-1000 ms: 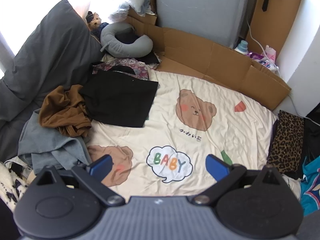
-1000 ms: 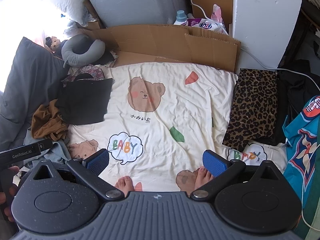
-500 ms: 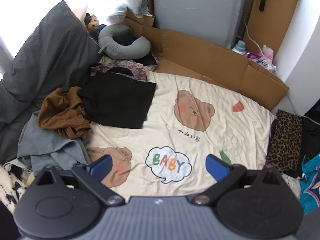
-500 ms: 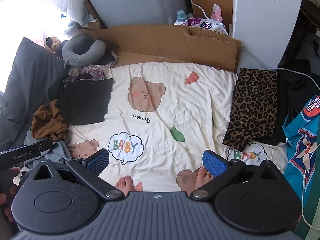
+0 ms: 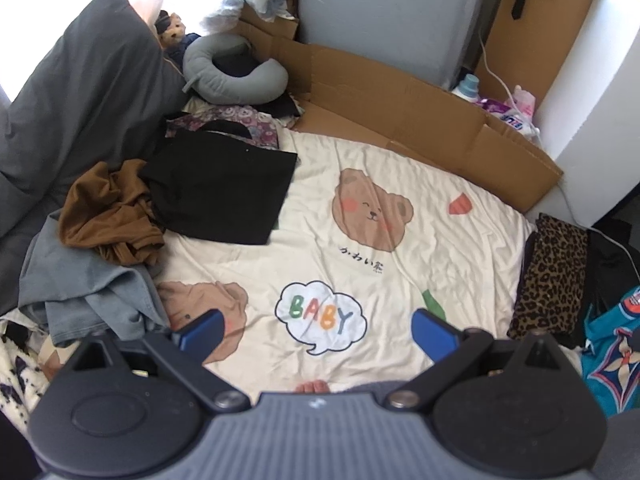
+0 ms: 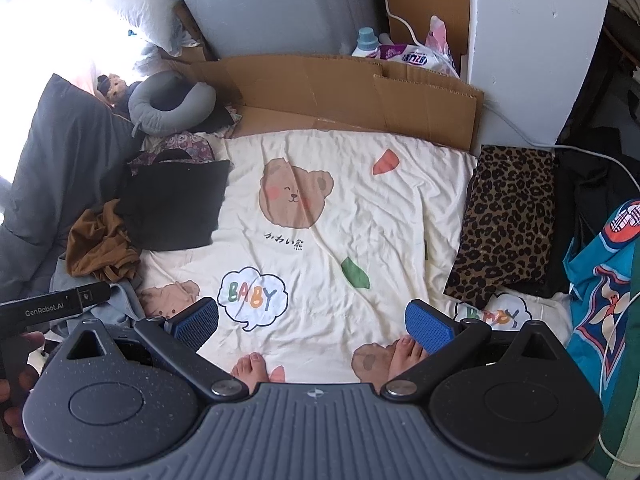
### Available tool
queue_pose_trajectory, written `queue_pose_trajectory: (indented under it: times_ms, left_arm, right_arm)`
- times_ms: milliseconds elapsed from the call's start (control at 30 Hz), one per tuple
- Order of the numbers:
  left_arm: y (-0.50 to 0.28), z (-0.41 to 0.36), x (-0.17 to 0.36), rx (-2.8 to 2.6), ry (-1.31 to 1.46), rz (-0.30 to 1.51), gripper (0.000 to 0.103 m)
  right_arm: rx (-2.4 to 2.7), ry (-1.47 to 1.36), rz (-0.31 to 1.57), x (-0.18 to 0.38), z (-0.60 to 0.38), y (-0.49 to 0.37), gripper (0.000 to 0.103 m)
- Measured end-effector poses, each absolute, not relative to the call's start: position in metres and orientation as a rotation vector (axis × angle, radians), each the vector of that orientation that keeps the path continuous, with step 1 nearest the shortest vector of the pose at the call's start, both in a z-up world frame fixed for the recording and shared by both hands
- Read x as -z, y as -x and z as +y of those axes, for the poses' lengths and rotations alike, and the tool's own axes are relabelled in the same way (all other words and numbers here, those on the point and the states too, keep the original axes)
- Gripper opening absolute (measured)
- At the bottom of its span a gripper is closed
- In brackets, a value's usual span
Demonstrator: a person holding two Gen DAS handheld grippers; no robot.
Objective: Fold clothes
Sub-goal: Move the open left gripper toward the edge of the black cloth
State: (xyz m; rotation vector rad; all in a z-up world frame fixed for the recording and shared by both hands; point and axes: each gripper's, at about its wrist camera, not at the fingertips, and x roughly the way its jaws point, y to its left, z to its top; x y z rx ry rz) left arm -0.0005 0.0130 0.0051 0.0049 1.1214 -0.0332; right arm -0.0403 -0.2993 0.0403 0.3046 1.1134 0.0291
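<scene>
Left gripper (image 5: 316, 326): jaws spread, empty. Right gripper (image 6: 312, 320): likewise, over bear sheet (image 6: 332, 216). Folded: black garment (image 5: 224, 196), leopard-print piece (image 6: 508, 220). Unfolded heap at left: brown garment (image 5: 108, 212), grey garment (image 5: 88, 292). Judged partway done.

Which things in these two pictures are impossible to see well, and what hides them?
- Grey garment, left wrist view: its near part is hidden behind the left gripper.
- Floral cloth, both views: mostly covered by the black garment.
- Teal garment, right wrist view: cut off by the right edge.
- Window area, both views: overexposed, nothing readable.
- Bottle label, right wrist view: too small.
- Right gripper: open, holds nothing.
</scene>
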Motion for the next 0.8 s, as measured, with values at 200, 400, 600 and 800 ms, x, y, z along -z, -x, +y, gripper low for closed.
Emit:
queue_pose_trajectory:
  times_ms: [200,400,600,800]
  left_arm:
    - [0.006,0.033,-0.020,0.029,0.007,1.105,0.101]
    - [0.005,0.056,-0.033,0.019,0.003,1.091,0.101]
    - [-0.002,0.077,-0.039,-0.014,0.006,1.085,0.101]
    - [-0.015,0.100,-0.044,-0.035,0.020,1.071,0.101]
  right_arm:
    - [-0.030,-0.291,1.085,-0.053,-0.301,0.039,0.103]
    - [-0.012,-0.267,1.053,-0.056,-0.297,0.037,0.103]
    - [-0.026,-0.261,1.035,-0.053,-0.288,0.033,0.103]
    - [-0.034,-0.275,0.999,-0.054,-0.280,0.027,0.103]
